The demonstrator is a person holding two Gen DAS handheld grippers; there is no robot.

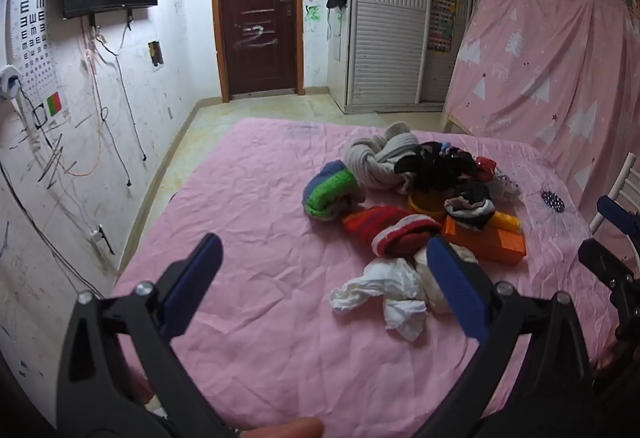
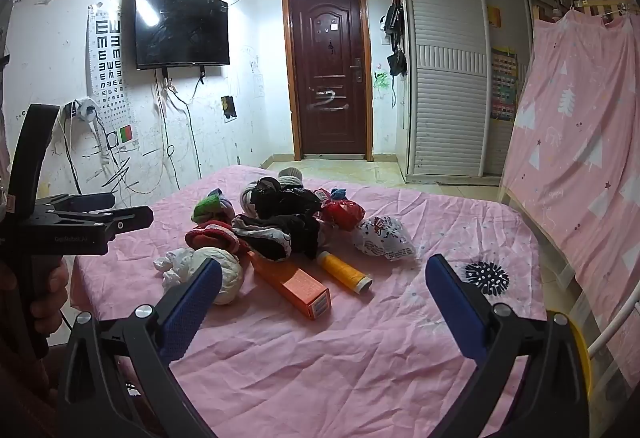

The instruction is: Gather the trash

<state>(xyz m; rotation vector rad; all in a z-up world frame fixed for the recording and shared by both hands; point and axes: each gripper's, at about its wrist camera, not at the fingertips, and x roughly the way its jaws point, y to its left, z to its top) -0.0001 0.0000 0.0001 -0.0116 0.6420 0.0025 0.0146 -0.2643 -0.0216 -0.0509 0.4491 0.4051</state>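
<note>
A pile of things lies on the pink-covered table. Crumpled white tissue lies nearest, also in the right wrist view. Beside it are an orange box, a yellow tube, a crumpled white printed wrapper and a red wrapper. Rolled socks and dark cloth lie behind them. My left gripper is open, above the table just left of the tissue. My right gripper is open, short of the box and tube. Both are empty.
A yellow container rim shows at the lower right, off the table edge. A white chair back stands at the right. A pink sheet hangs over a frame on the right. The left gripper's body is at the left.
</note>
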